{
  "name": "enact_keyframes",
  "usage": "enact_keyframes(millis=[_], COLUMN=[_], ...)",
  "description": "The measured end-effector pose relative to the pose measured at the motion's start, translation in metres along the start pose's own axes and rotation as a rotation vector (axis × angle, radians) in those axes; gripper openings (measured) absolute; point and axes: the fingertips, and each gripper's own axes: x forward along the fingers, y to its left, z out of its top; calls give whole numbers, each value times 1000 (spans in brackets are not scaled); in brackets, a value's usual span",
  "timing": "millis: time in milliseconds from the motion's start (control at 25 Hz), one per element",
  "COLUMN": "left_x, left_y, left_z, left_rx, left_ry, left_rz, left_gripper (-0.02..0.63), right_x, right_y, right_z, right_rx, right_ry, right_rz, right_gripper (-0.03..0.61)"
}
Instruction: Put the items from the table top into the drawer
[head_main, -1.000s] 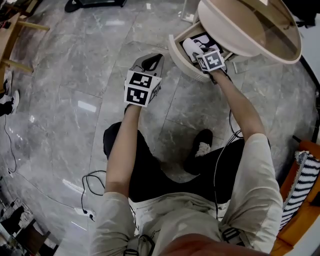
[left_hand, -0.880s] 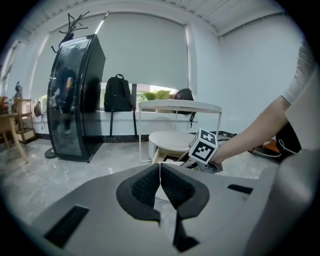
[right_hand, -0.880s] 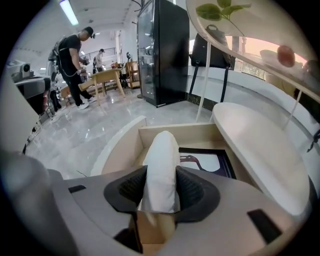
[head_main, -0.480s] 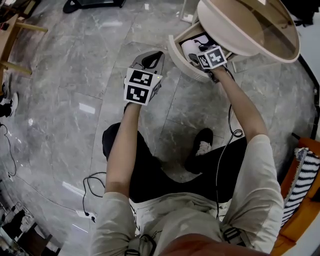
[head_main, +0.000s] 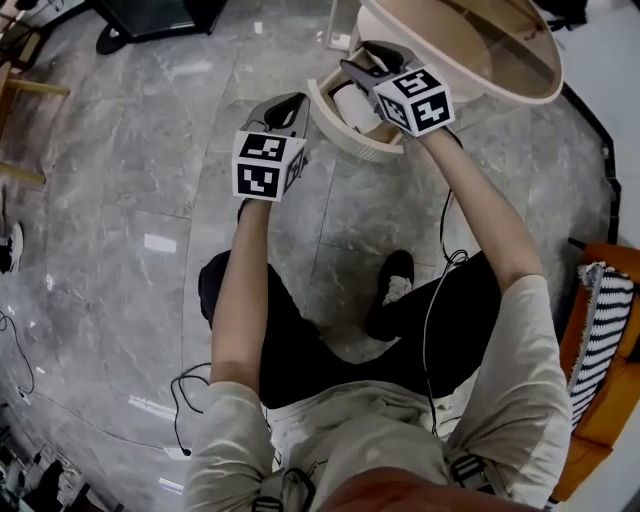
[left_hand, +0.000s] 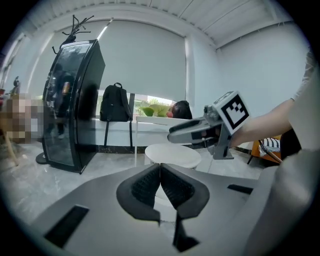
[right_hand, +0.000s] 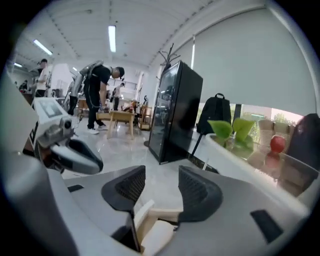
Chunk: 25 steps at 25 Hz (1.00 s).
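Observation:
The open drawer (head_main: 333, 128) juts from under the round beige table top (head_main: 470, 45); a white item (head_main: 357, 107) and something dark lie inside. My right gripper (head_main: 358, 58) hangs above the drawer, level with the table top. Its jaws stand apart with nothing between them and are closing a little (right_hand: 157, 187). Below its jaws the drawer's pale edge (right_hand: 150, 222) shows. My left gripper (head_main: 288, 102) floats left of the drawer, shut and empty (left_hand: 160, 187). From the left gripper view the right gripper (left_hand: 197, 132) crosses above the table top (left_hand: 172, 155).
A tall black cabinet (left_hand: 70, 100) and a backpack (left_hand: 115, 102) stand on the grey marble floor beyond the table. A pale ledge (right_hand: 235, 155) holds green leaves, cups and a red round thing. A striped cushion (head_main: 600, 330) lies at the right. Cables (head_main: 185, 400) trail on the floor.
My right gripper has let go of the white item, opened, and risen out of the drawer to table-top height. The left gripper has lifted slightly.

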Motion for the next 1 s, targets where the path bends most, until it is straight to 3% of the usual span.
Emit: enact_keyframes(millis=[160,280,400,600,680,760,880,1000], left_x=[-1,-2,-9,-9,-5,4,19,25], left_y=[11,14,10,10,1,-14,-19,-20], left_z=[4,17,32,64,66,63,62,59], left_rx=[-56,-55,-94,-220,-261,-235,-106,-68], left_ry=[-18,-38,-86,-173,-187,-166,-124,-94], left_rz=[18,50,42,49,30,2,-5,0], left_gripper=[21,21,21,21,21,21,21,21], right_x=[-26,-40,-56,-97,-123,-137,-123,-112], right_y=[-17,-33,-44,-81,-98,-108,-119,-135], right_z=[53,65,67,90,100,94,85,89], right_rx=[87,175,257,208,306,402,383,381], right_ry=[-138,-174,-190,-138,-203,-257,-214,-218], right_rz=[-104,-200,-271,-369,-413,-420,-396,-377], right_gripper=[134,70,48,38,35,35,35,35])
